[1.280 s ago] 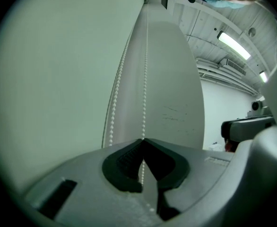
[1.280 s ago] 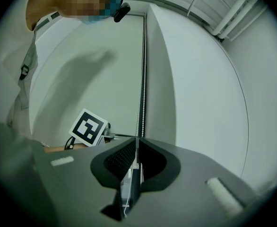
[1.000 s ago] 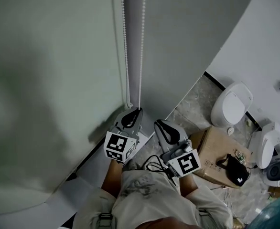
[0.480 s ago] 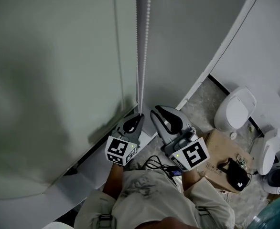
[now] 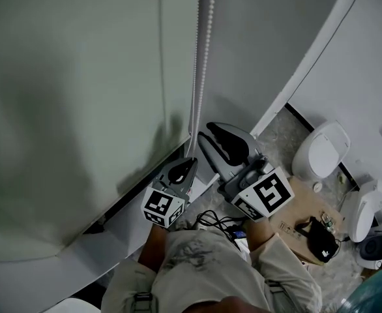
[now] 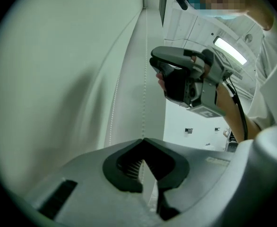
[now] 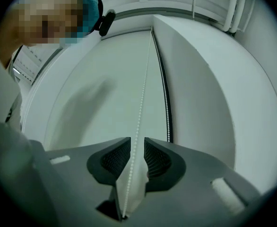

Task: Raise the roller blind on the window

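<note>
The roller blind [image 5: 67, 96] hangs lowered at left, its bead chain [image 5: 203, 64] dropping beside it. On the floor [image 5: 277, 133] at right, a cardboard box [image 5: 300, 204] carries a dark object [image 5: 318, 237], near a toilet [image 5: 324, 150]. The left gripper [image 5: 190, 163] is clamped on the chain; the right gripper [image 5: 205, 133], above it, is slightly parted around the chain.

Bottom of frame: left gripper [image 6: 144, 141], jaws together, tips pinched on bead chain [image 6: 145, 79]. Chain runs straight up from tips to top edge. Just left of bead chain: second chain strand [image 6: 114, 109], slightly curved. Further left of bead chain: pale roller blind [image 6: 58, 79], fills that side. Right of bead chain, higher up: right gripper [image 6: 157, 64], tips near chain, contact unclear. Behind it: forearm [image 6: 226, 105], black cable [image 6: 240, 115]. Far right of bead chain: ceiling light [image 6: 229, 50].
</note>
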A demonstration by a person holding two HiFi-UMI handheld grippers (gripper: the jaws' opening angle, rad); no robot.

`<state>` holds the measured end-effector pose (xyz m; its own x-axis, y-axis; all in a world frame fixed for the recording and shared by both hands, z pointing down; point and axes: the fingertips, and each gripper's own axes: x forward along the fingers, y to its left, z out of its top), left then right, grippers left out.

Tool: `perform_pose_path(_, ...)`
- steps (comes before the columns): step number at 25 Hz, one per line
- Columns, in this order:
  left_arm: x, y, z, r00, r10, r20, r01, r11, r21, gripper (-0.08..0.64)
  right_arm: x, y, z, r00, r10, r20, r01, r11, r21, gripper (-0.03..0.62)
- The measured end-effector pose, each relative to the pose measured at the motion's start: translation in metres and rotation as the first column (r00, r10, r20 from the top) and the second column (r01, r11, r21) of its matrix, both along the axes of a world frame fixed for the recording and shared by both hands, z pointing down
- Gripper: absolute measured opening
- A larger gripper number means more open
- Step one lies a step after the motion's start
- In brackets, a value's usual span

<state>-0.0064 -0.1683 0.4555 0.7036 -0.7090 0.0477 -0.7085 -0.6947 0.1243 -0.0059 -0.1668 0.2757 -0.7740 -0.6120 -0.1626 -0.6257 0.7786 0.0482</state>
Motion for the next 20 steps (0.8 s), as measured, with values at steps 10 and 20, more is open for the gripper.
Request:
perform_pose_path(10,0.006,0.015,0.003,1.000,0.013,-0.013,-0.013,1.000,0.003,0.009,-0.011,-0.002,-0.012,1.000,-0.025,0.002,0.025,1.000,0.014,0.015)
perform_pose_path(20,-0.001,0.017,0.019,1.000,0.017,-0.021,-0.017,1.000,0.005,0.009,-0.011,0.006,0.004,0.997,0.046,-0.067,-0.037,0.991,0.128,0.012)
